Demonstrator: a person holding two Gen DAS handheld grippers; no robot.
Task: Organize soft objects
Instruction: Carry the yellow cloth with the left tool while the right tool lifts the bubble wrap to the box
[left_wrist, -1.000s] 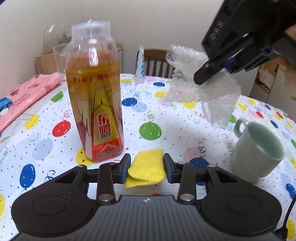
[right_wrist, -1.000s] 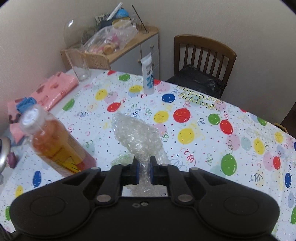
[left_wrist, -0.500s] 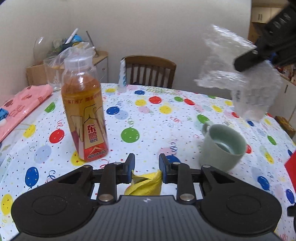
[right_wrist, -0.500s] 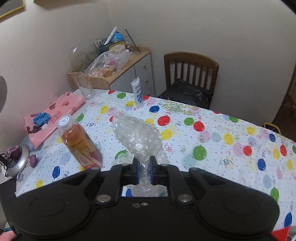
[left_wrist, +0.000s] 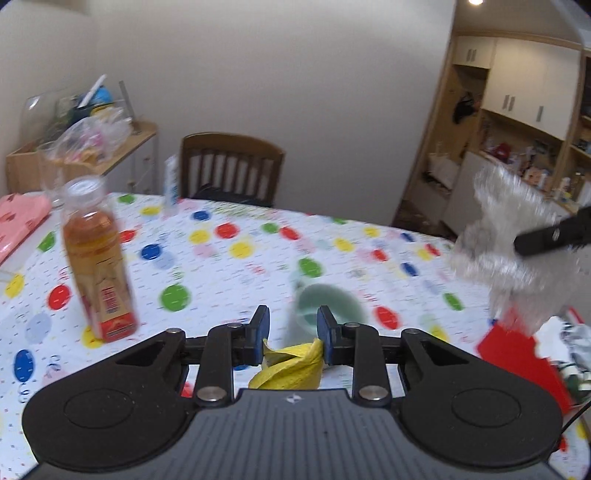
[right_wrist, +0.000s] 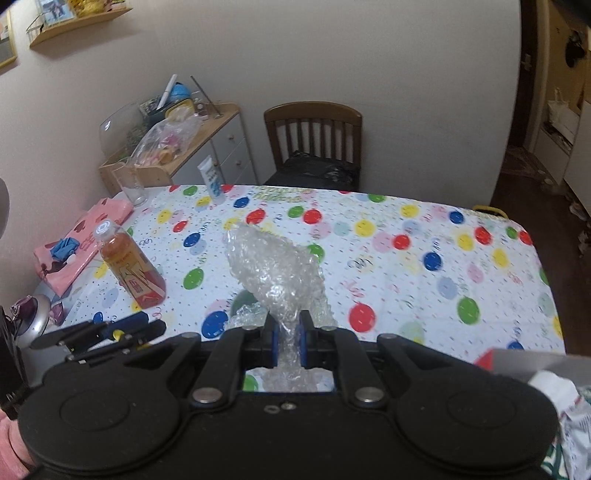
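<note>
Since a second ago both grippers have lifted well above the table (right_wrist: 406, 258). The bubble wrap (right_wrist: 275, 266) is hanging pinched in the right gripper (right_wrist: 287, 341), high on the right. The yellow cloth (left_wrist: 291, 363) is sitting crumpled, clamped in the left gripper (left_wrist: 292, 334). The green mug (left_wrist: 325, 312) is standing below, the orange bottle (left_wrist: 98, 258) far left.

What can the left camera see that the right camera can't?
Only the left wrist view shows the yellow cloth pinched in the left tool, a green mug just beyond it, and wooden shelves. Only the right wrist view shows the wall shelf and a blue rag on the pink cloth. Both show the orange bottle, bubble wrap in the right tool, and the chair.
</note>
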